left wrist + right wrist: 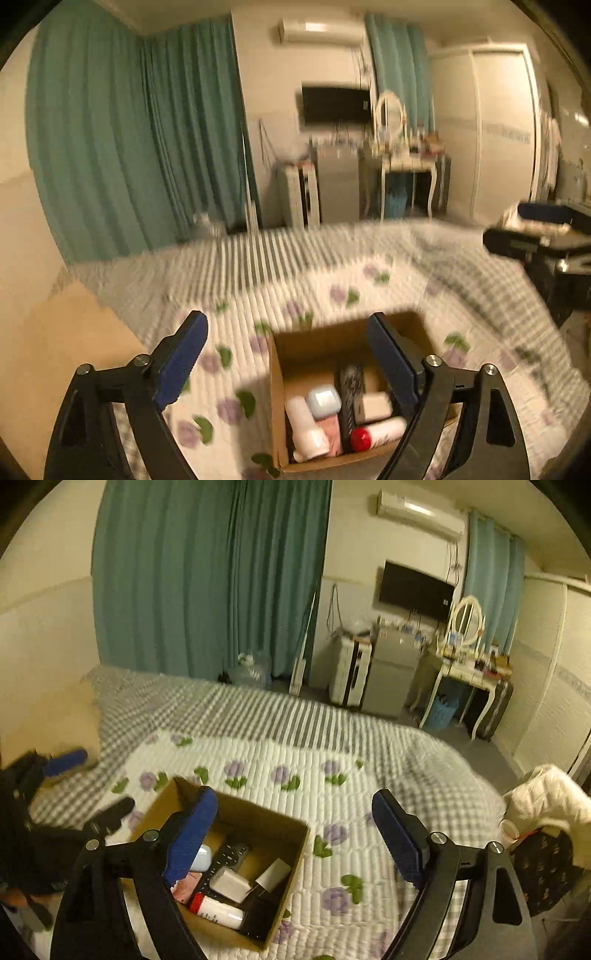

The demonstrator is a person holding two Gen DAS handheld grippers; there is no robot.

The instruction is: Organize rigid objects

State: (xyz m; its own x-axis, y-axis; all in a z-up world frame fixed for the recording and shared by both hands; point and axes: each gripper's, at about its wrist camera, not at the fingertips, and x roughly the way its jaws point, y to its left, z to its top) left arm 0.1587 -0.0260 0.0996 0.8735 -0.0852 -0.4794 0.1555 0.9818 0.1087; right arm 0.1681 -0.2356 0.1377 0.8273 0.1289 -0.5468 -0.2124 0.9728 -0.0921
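A brown cardboard box [280,373] sits on the flowered quilt and holds several rigid items: a black remote [351,395], a white bottle with a red cap [376,434], a pale blue case [324,400] and white containers. My left gripper [288,354] is open and empty above the box's near left side. In the right wrist view the same box [295,845] lies at lower left, with the remote [231,856] and red-capped bottle [218,910] inside. My right gripper [295,827] is open and empty above the box's right edge.
The bed's quilt [280,746] spreads out ahead. The other gripper [535,236] shows at the far right of the left wrist view. A white jacket on a chair [550,797] stands at the bed's right side. A dressing table [465,672] and cabinets line the far wall.
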